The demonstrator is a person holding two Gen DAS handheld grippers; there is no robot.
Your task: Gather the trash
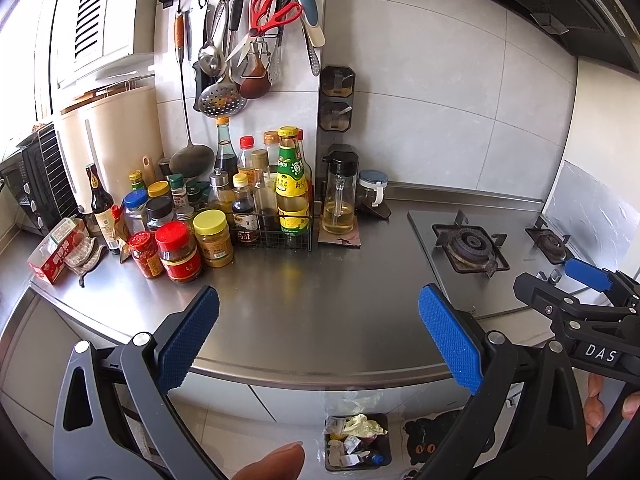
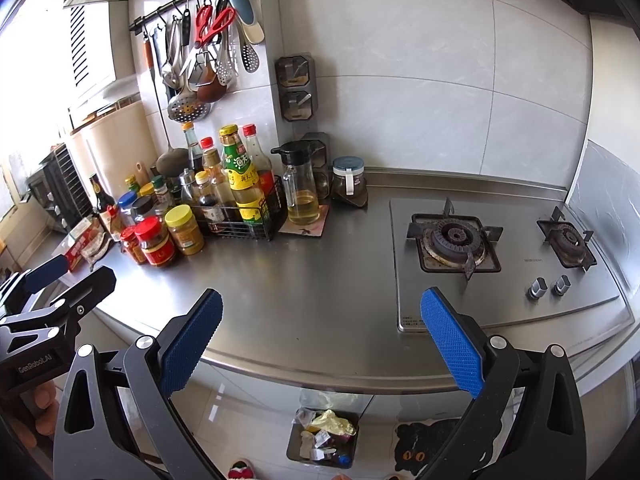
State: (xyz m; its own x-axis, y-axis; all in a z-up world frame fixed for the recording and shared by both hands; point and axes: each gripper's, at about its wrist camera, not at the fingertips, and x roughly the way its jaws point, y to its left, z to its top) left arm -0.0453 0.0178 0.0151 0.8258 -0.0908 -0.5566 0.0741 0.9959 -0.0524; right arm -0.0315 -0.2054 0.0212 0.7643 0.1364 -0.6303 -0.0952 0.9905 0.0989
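- Left tongs [image 1: 318,338] were spread wide, empty, above the steel worktop [image 1: 320,300].
- Right tongs [image 2: 320,338] likewise wide, empty.
- Trash bin [image 2: 296,446] stood on the floor below, holding wrappers.

My black floor bin [image 2: 297,450] of crumpled wrappers sits half behind the steel counter's edge [image 2: 320,380]. Its scraps are too small to identify. The black cat-face mat [image 1: 424,440] hides behind my own tongs.

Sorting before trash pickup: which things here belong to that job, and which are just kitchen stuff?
For the job:
- trash bin on the floor, holding wrappers
- left gripper, open
- right gripper, open

Just there:
- condiment jars
- gas stove
- hanging utensils
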